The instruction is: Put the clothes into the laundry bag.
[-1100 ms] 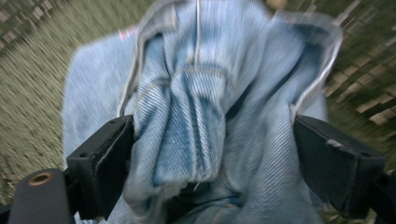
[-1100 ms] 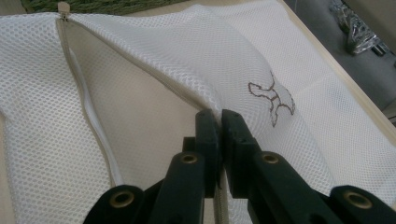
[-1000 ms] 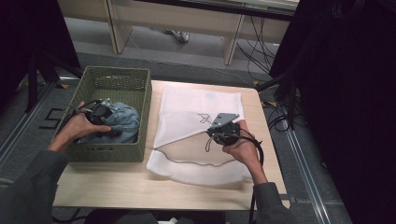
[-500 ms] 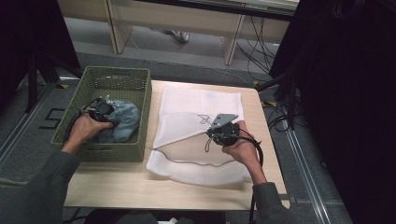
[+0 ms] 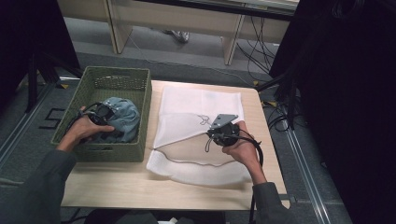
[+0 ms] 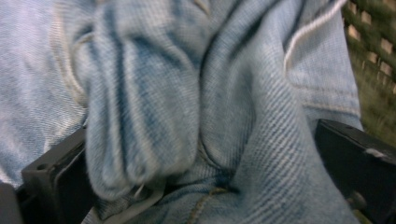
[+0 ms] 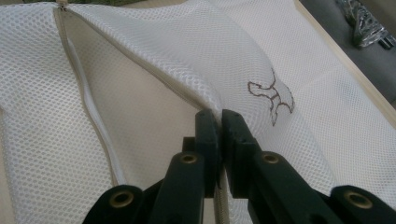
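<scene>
Denim garment [image 5: 122,119], bunched, was seen lying inside the green woven basket [image 5: 140,84] at the 9 o'clock side of the table [image 5: 140,186]. Left gripper [image 5: 100,114] was pushed into the folds; its jaws had just been opening and stood spread wide, with denim bulging between them. White mesh laundry bag [image 5: 201,100] was spread flat toward 3 o'clock, zipper [image 7: 84,88] undone. Right gripper [image 7: 219,122] was pressed together, pinching the bag's upper zipper edge and holding it raised.
</scene>
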